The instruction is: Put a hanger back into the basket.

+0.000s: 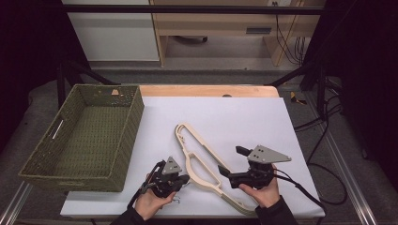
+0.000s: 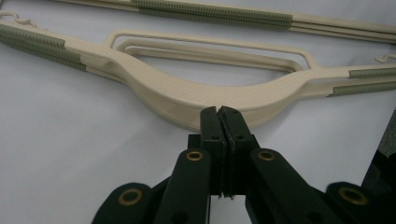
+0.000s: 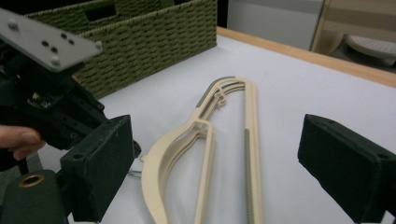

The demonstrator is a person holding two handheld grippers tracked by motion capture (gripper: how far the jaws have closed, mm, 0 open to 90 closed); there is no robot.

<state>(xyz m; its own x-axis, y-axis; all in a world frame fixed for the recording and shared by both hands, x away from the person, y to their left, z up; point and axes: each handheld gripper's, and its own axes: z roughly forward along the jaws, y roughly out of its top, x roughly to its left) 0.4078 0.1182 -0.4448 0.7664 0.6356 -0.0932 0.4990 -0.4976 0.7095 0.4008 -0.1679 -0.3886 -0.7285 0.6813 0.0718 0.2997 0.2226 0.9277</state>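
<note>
A small stack of cream clothes hangers (image 1: pixel 195 171) with green ribbed strips lies on the white table top, running from the centre toward the front right. My left gripper (image 1: pixel 184 179) is shut, and its tips (image 2: pixel 218 112) touch the curved middle of the hangers (image 2: pixel 177 98). I cannot tell whether the thin metal hook is pinched between the jaws. My right gripper (image 1: pixel 233 161) stands wide open just right of the hangers. Its two pads frame the hangers (image 3: pixel 161 154) from a distance and touch nothing (image 3: pixel 222 158). The left gripper's grey plate (image 3: pixel 42 39) shows at the left of the right gripper view.
A green woven basket (image 1: pixel 131 136) stands at the table's left with nothing in it, and its wall (image 3: pixel 154 42) rises close behind the left hand. White table surface (image 1: pixel 244 117) lies open beyond and to the right of the hangers. Cables trail off the front right corner.
</note>
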